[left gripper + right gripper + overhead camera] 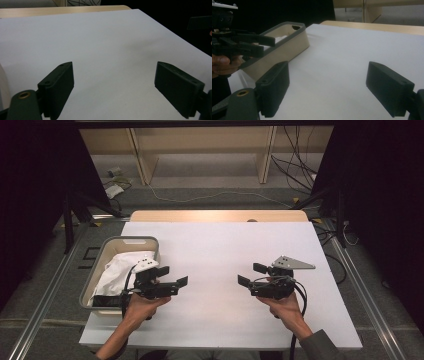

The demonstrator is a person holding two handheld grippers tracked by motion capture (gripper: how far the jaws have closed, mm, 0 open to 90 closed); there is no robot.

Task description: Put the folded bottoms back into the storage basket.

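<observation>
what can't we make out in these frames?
- Bin contents: in the high view the left tongs and hand cover part of the white cloth and a dark item beneath it.
- Bin interior, right gripper view: the near wall hides it.
- Floor items behind the table, high view: too small to identify.

Matt white tabletop (pixel 220 270), wood edge; smooth plastic bin (pixel 100 265) w/ white cloth (pixel 117 270).
</observation>
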